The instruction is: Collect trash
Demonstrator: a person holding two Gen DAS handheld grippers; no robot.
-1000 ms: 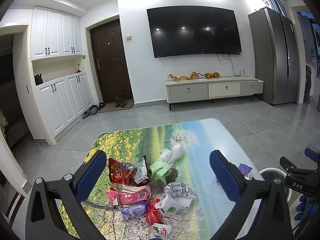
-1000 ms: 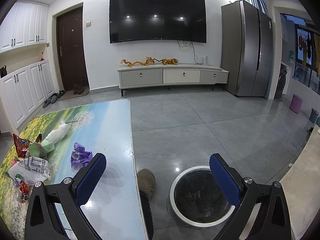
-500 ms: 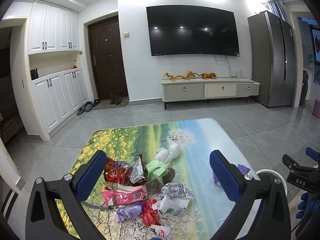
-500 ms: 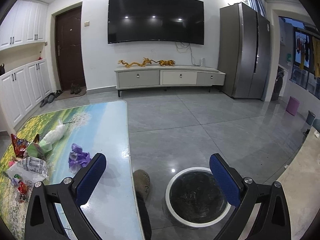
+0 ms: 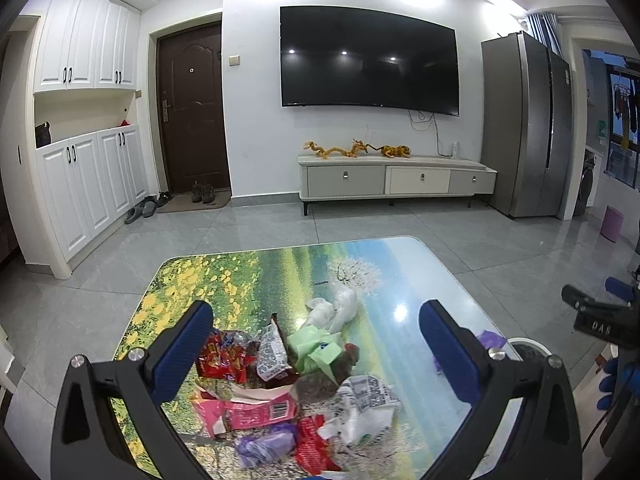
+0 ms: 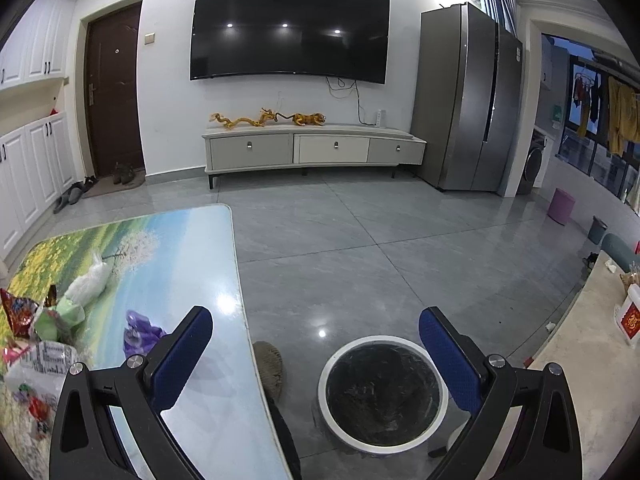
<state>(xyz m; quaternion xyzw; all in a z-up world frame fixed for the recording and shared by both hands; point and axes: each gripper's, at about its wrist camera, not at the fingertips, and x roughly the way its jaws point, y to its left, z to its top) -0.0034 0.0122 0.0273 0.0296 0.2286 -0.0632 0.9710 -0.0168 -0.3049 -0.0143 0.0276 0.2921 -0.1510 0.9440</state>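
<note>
The left gripper (image 5: 316,350) hangs above the near end of the table (image 5: 400,264) with its blue fingers (image 5: 182,350) spread wide and nothing between them; the heap of trash (image 5: 296,384) lies on the tabletop below and between them, a red snack packet (image 5: 220,354) nearest the left finger, a pink wrapper (image 5: 252,410) and a white printed bag (image 5: 368,398) closer to the camera, and a crumpled white plastic bag (image 5: 336,310) at the far side. The right gripper (image 6: 316,350) is likewise wide open and empty, held over the table's right edge, with a purple wrapper (image 6: 140,332) just beside its left finger. Only the right wrist view shows the round white-rimmed bin (image 6: 382,390) whole, standing on the floor beside the table (the left view catches just a sliver of its rim). The left view alone shows the full heap, plus part of the right gripper at its right edge.
</note>
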